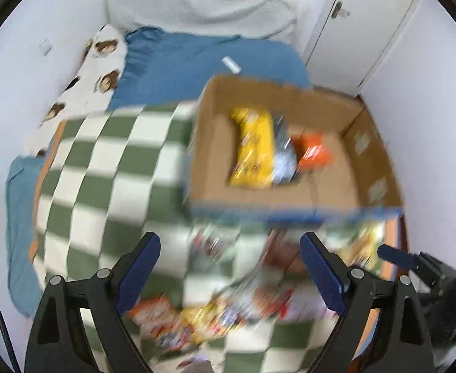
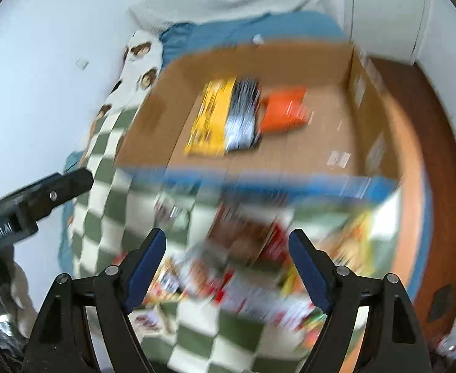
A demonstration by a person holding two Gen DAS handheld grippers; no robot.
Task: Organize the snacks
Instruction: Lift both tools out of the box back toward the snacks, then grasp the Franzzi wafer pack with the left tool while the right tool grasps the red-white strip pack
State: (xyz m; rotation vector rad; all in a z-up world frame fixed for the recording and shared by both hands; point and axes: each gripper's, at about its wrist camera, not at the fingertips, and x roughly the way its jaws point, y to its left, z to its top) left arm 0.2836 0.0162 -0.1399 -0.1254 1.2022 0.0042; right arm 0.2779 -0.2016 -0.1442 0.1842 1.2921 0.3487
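Observation:
A cardboard box (image 1: 209, 143) (image 2: 153, 115) stands on a green-and-white checked blanket (image 1: 103, 168) (image 2: 109, 192). Inside lie a yellow packet (image 1: 254, 146) (image 2: 210, 121), a silver-blue packet (image 1: 285, 155) (image 2: 241, 118) and an orange packet (image 1: 313, 152) (image 2: 283, 112). A blurred heap of snack packets (image 1: 228, 304) (image 2: 243, 264) lies on the blanket in front of the box. My left gripper (image 1: 229, 267) hangs open above the heap with nothing between its fingers. My right gripper (image 2: 228, 261) is open too, empty, over the same heap. Both views are smeared by motion.
A blue sheet (image 1: 196, 62) and a pale pillow (image 1: 203, 9) lie behind the box. White walls close in left and right, with a white door (image 1: 367, 25) at the back right. The other gripper's blue finger (image 1: 395, 256) shows at right.

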